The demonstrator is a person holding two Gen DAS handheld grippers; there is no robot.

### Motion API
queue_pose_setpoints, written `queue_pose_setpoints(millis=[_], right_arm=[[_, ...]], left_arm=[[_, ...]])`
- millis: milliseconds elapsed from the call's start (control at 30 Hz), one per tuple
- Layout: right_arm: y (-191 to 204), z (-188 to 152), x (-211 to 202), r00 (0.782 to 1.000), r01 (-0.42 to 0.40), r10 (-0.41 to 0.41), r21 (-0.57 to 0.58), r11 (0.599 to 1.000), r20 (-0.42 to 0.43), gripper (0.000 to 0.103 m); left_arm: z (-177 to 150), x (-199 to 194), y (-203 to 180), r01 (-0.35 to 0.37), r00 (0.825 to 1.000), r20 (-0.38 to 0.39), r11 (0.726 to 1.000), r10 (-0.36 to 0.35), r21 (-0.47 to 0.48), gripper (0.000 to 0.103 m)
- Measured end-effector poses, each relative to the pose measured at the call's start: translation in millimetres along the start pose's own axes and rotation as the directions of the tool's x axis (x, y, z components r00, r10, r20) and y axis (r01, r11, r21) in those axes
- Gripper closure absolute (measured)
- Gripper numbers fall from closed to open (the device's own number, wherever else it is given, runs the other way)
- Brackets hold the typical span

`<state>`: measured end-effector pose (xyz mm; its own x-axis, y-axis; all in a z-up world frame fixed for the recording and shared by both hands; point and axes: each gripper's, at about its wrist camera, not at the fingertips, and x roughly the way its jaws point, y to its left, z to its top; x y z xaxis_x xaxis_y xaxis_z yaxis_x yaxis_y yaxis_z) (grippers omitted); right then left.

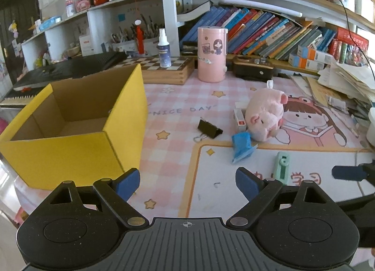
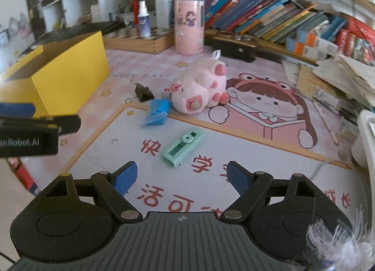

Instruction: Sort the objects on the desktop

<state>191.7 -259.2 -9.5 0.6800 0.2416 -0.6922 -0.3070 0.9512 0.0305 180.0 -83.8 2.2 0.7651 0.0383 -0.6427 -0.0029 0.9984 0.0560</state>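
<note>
Matt cardboard box (image 1: 77, 144), fuzzy plush pig (image 1: 264, 116), prob. plastic mint case (image 2: 182, 148), glossy mat (image 2: 257, 153)

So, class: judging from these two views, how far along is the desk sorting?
Nothing looks sorted yet: what shows of the yellow box inside is bare. Both the left gripper and right gripper are open and hold nothing. The pig toy, black clip, blue piece and green tool remain.

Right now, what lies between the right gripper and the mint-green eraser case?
Nothing: in the right wrist view only bare printed mat lies between the open, empty right gripper and the mint-green case.
</note>
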Motion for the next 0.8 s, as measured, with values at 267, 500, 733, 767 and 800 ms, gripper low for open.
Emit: queue_pose_setpoints(millis=[267, 500, 733, 767, 800], right_arm=[[-23.4, 7.0, 22.1, 0.997, -0.069, 0.068, -0.069, 0.995, -0.019, 0.020], [-33.4, 13.9, 41.1, 0.994, -0.107, 0.104, -0.154, 0.982, -0.029, 0.020], [-36.7, 22.1, 60.8, 0.983, -0.185, 0.177, -0.234, 0.955, -0.054, 0.021], [-35.7, 23.5, 63.3, 0.979, -0.206, 0.198, -0.270, 0.941, -0.056, 0.021], [-35.3, 25.2, 66.6, 0.974, -0.228, 0.219, -0.306, 0.924, -0.062, 0.021]], left_arm=[[8.2, 13.6, -13.1, -0.039, 0.999, -0.009, 0.999, 0.038, -0.034, 0.012], [13.7, 25.9, -20.9, -0.069, 0.997, -0.026, 0.996, 0.068, -0.048, 0.012], [16.9, 34.1, -22.3, -0.101, 0.994, -0.047, 0.993, 0.098, -0.057, 0.012], [17.1, 35.1, -22.4, -0.105, 0.994, -0.050, 0.993, 0.102, -0.057, 0.012], [17.5, 36.2, -22.7, -0.108, 0.993, -0.053, 0.993, 0.105, -0.056, 0.012]])
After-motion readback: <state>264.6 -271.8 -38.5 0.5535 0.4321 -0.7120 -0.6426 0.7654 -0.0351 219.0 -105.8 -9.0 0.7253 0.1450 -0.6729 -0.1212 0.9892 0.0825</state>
